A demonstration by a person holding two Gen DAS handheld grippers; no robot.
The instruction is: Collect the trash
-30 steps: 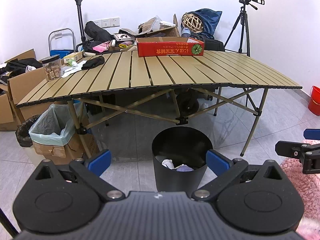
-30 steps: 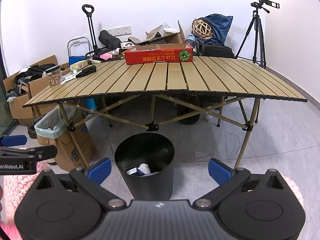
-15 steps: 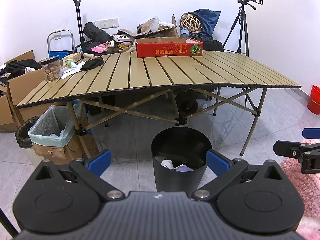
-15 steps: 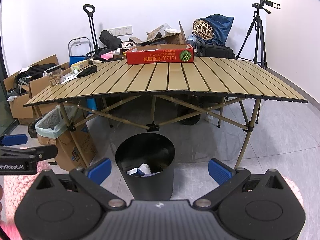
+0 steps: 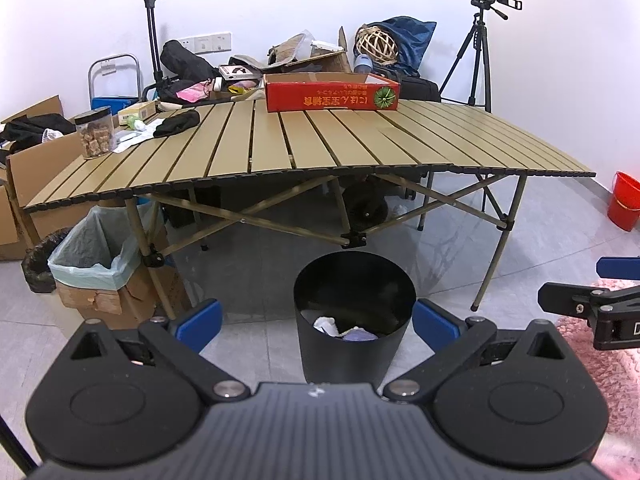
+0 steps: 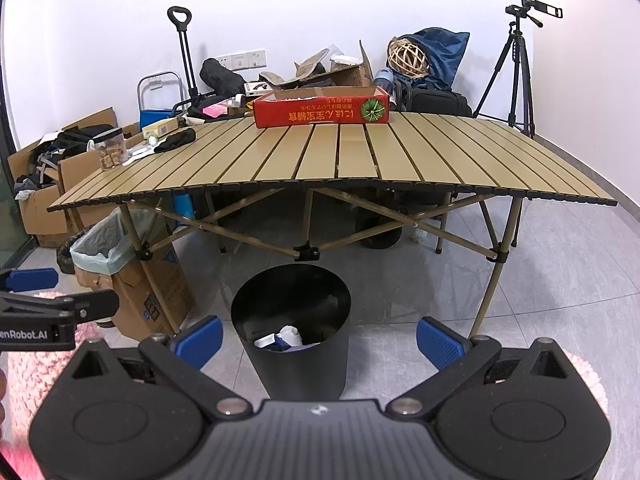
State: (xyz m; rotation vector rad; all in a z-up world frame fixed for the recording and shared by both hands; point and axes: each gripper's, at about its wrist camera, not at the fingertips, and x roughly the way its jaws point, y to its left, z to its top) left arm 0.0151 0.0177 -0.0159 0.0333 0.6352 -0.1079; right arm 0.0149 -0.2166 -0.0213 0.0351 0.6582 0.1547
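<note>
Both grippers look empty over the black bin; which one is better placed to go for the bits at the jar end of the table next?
Left, probably. Both the left gripper and right gripper are open and empty, facing the black bin. The jar and scraps sit at the table's left end, on the left gripper's side.

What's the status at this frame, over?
Left tongs open, empty; right tongs open, empty. Black bin on floor before table, trash inside. Nothing in the way.

Both views have crept slightly nearer the black bin [image 5: 354, 312] — nothing else differs.
</note>
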